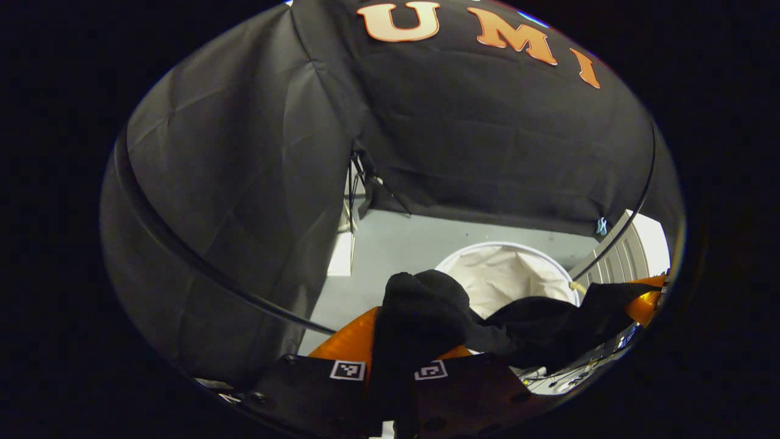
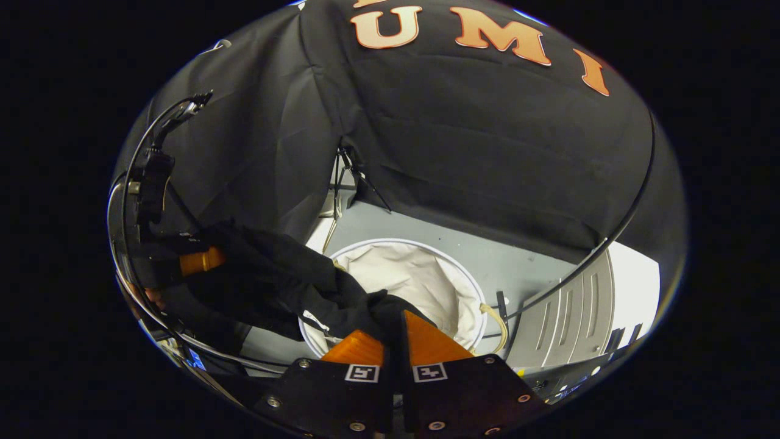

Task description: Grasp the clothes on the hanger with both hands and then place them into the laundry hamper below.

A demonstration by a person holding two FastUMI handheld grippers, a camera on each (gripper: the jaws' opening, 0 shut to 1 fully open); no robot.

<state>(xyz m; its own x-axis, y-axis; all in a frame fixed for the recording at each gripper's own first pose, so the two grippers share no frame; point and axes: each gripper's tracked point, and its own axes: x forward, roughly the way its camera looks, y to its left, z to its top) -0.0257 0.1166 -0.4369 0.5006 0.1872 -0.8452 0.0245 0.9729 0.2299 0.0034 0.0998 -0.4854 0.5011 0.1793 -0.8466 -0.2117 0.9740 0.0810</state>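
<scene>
I find the left gripper [image 1: 396, 360] clamped on the black garment [image 1: 426, 317], and the right gripper [image 2: 393, 344] likewise clamped on it. The cloth spans between them, held above the white laundry hamper [image 2: 420, 277] on the grey floor [image 2: 518, 259].

1. The left gripper view looks forward and down from above the floor, the laundry hamper [image 1: 509, 277] ahead right, not close.
2. The right gripper view faces likewise, nearer the laundry hamper [image 2: 396, 286].
3. Both views share the hamper, the grey floor [image 1: 402, 244] and the booth's wall.
</scene>
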